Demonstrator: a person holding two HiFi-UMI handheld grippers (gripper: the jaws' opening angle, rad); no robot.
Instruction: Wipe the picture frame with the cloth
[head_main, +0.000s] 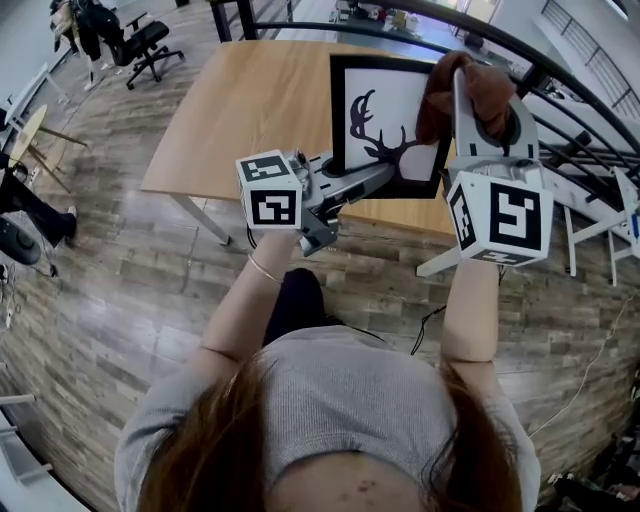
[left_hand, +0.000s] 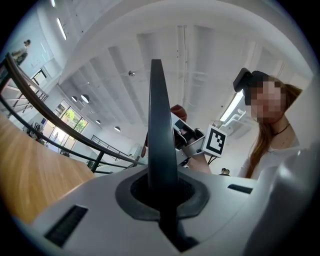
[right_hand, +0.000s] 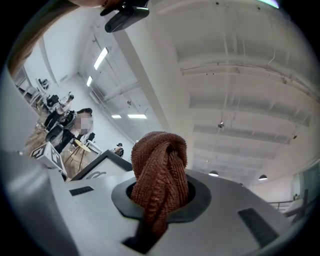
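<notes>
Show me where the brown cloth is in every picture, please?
Head view: the cloth is at the upper right, at the picture frame's top right corner.
Left gripper view: a small brown bit, likely the cloth, peeks out just right of the frame's dark edge, near the middle.
Right gripper view: the cloth is in the middle, clamped between the jaws.
Shared landmark: the picture frame shows in all three views.

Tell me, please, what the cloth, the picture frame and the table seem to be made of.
The cloth: brown knitted textile, perhaps microfibre; nubby ribbed loops show. The picture frame: black, smooth, fairly matt; painted wood or plastic, cannot tell. The table: light wood look, with streaky grain; solid wood, veneer or laminate stays open.
</notes>
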